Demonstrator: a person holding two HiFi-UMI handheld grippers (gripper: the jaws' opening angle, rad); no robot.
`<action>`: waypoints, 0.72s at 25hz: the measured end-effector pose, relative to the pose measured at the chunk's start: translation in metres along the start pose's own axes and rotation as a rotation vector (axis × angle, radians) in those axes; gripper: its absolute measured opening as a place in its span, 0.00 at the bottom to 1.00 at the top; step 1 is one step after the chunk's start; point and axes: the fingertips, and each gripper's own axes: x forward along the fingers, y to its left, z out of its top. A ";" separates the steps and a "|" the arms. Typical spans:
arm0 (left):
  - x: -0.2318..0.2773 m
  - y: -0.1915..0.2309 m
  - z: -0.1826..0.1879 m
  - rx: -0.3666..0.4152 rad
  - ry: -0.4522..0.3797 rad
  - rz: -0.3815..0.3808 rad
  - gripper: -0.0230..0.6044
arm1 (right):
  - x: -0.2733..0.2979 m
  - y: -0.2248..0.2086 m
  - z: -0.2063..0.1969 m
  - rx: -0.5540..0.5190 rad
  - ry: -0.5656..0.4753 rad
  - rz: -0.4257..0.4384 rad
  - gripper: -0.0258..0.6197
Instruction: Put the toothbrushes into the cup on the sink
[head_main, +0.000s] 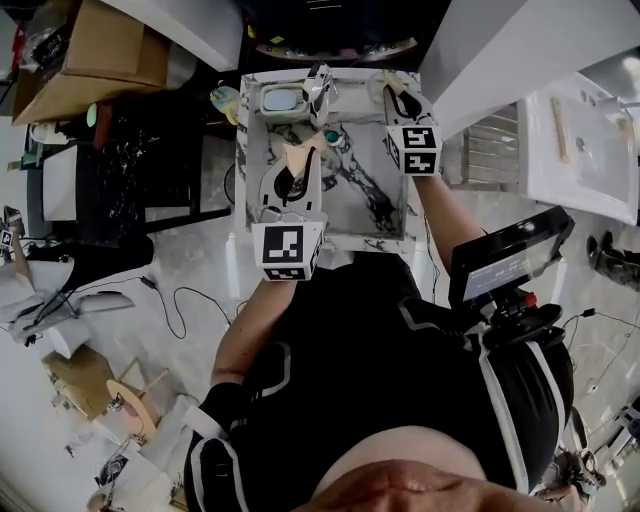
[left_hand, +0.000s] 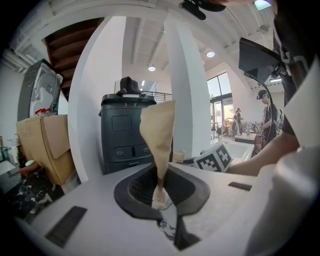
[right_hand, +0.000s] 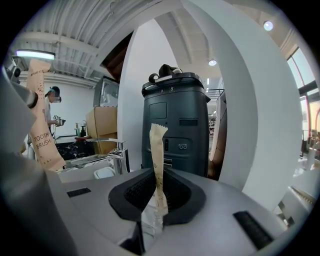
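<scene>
Toothbrushes, two of them, each sealed in a tan paper sleeve, are both up off the bench, one in each pair of tongs. The left tongs are clenched on the broad tan paper-sleeved toothbrush, gripping its lower end so that the sleeve stands up between the black pads. The right tongs are clenched on the narrow tan paper-sleeved toothbrush, seen edge-on, with a clear plastic stretch below the pads. In the head view both tongs hover over the white bench with dark marble veins, the right pair near its far edge, the left pair closer to the middle. A white rounded cup sits towards the bench's far left corner, just beside a chrome tap; neither toothbrush is in it. Beyond the bench stands a dark grey bin-shaped machine, with brown cardboard boxes off to the left.
</scene>
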 end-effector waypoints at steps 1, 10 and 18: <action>-0.002 0.000 -0.001 -0.002 0.003 0.002 0.09 | 0.000 0.000 -0.001 -0.001 0.003 0.000 0.12; -0.011 0.004 0.010 0.005 -0.016 -0.024 0.09 | 0.000 0.000 -0.001 -0.027 0.069 -0.009 0.12; -0.018 0.012 0.026 0.007 -0.056 -0.083 0.09 | -0.019 -0.003 0.014 -0.041 0.097 -0.075 0.21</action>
